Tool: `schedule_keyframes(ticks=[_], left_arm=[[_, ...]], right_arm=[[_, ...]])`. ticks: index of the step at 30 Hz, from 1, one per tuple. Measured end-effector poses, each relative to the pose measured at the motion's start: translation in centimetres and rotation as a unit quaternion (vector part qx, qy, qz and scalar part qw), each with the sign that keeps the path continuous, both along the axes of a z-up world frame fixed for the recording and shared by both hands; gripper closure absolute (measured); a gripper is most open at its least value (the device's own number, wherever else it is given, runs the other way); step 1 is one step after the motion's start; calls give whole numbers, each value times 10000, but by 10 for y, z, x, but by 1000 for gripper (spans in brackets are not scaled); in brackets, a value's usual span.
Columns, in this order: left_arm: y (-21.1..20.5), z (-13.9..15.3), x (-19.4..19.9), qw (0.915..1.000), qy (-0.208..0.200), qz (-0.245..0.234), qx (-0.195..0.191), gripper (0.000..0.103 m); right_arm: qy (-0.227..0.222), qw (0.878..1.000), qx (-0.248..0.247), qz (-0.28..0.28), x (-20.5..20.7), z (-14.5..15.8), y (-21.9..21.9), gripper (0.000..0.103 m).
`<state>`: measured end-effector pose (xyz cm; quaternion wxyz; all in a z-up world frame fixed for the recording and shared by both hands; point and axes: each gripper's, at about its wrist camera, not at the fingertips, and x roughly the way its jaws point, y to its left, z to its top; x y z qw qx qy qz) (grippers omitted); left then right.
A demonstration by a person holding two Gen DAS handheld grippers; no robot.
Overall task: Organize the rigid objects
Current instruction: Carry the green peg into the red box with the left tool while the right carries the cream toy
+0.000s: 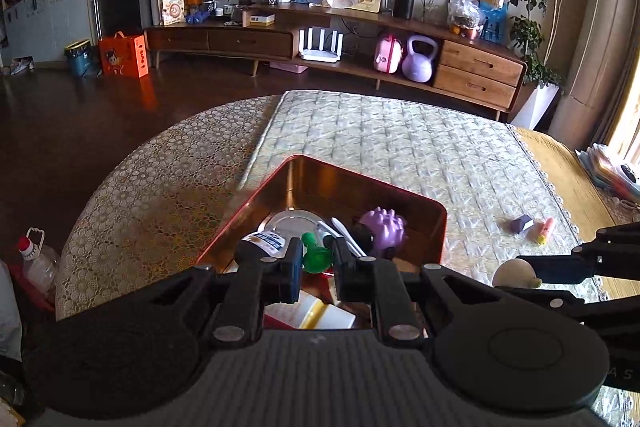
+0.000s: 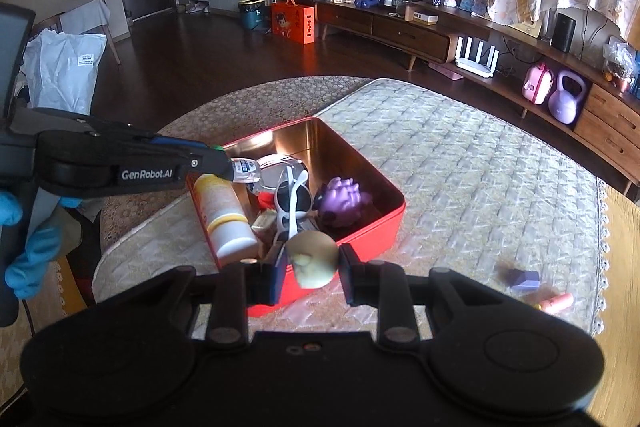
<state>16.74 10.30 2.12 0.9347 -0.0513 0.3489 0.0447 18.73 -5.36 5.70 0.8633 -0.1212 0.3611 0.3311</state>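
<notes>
A red tin box (image 2: 360,239) (image 1: 400,189) stands on the quilted mat. It holds a purple spiky toy (image 2: 344,201) (image 1: 384,229), a white bottle (image 2: 222,217), sunglasses (image 2: 294,201) and a round tin lid (image 1: 294,221). My left gripper (image 1: 316,265) hovers over the box's near left corner, shut on a green-capped small bottle (image 1: 316,255), whose clear body shows in the right wrist view (image 2: 246,171). My right gripper (image 2: 312,269) is shut on a beige round toy (image 2: 312,259) (image 1: 514,273), just at the box's near wall.
A purple block (image 2: 524,279) (image 1: 520,223) and an orange-pink item (image 2: 556,303) (image 1: 545,229) lie on the mat right of the box. The round table's edge drops to dark floor on the left. A long wooden TV cabinet (image 1: 360,43) stands beyond.
</notes>
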Motion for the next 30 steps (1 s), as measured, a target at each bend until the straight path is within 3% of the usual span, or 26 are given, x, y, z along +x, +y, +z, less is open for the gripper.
schedule_keyframes(ticks=[14, 30], left_arm=[[36, -27, 43, 9993, 327, 138, 75, 88], [31, -55, 102, 9983, 573, -70, -28, 88]], right_arm=[[100, 9993, -265, -259, 42, -30, 38, 76], [380, 9980, -471, -197, 70, -57, 54, 77]])
